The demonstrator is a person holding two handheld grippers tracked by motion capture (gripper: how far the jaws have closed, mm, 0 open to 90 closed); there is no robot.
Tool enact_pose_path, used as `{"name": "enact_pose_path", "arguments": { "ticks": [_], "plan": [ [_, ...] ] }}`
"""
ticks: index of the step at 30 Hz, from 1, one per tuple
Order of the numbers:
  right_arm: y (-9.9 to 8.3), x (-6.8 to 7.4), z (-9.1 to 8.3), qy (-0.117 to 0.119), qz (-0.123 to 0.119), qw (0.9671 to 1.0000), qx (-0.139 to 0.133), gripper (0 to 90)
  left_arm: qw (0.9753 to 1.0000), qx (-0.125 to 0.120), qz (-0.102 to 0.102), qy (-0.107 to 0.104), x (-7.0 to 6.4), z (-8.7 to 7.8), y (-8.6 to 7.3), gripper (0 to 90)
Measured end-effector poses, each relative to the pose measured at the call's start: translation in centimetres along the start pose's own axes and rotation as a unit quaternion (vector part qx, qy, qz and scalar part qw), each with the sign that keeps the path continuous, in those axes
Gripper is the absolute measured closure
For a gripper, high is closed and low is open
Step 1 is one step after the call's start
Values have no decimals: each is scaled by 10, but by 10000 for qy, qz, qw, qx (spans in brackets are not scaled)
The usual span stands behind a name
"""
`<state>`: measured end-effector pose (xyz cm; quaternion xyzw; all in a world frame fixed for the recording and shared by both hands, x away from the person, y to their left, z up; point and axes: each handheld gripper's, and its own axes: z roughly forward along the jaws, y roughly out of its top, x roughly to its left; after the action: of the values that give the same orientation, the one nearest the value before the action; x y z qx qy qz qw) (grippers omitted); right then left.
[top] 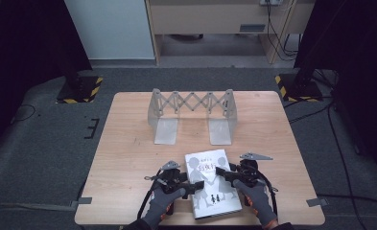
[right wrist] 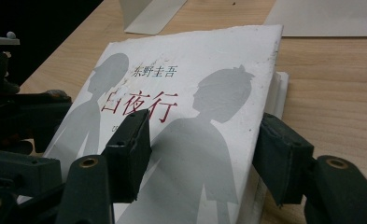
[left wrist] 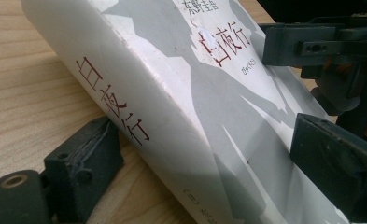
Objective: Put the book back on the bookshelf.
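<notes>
A thick white book [top: 210,187] with grey silhouettes and red characters lies near the table's front edge. My left gripper [top: 188,186] is at its spine side. In the left gripper view [left wrist: 207,140] one jaw sits low against the spine by the tabletop and the other presses on the cover [left wrist: 181,93], so it is shut on the book. My right gripper [top: 223,175] stands open at the book's other side. In the right gripper view [right wrist: 202,135] one jaw hovers over the cover [right wrist: 195,93] and the other sits beside the page edge.
A grey metal expanding bookend rack [top: 191,115] stands at the back of the wooden table [top: 128,158], with two flat base plates [right wrist: 153,14] pointing toward the book. Striped stand bases [top: 78,88] and cables lie on the floor beyond.
</notes>
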<state>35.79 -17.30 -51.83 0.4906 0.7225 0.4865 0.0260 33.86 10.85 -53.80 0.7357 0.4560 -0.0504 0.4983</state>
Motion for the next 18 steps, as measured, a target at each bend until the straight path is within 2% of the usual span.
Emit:
{"name": "enact_pose_path", "arguments": {
  "ticks": [4,5,9,12,18],
  "plan": [
    [1,1,-2,16,-22,10000,-80,416,9999,-10,116,35,-3,-2,3,83],
    [2,1,-5,35,-74,9998,-159,432,9999,-15,112,18,-3,-2,4,89],
    [2,4,-4,57,-119,9998,-164,441,10000,5,-5,-96,-2,0,3,86],
    [1,3,-1,41,-69,9999,-143,441,9999,21,-119,-121,2,3,2,84],
    [1,2,0,13,52,9999,-95,440,9999,-30,-52,-126,0,5,1,69]
  ]
}}
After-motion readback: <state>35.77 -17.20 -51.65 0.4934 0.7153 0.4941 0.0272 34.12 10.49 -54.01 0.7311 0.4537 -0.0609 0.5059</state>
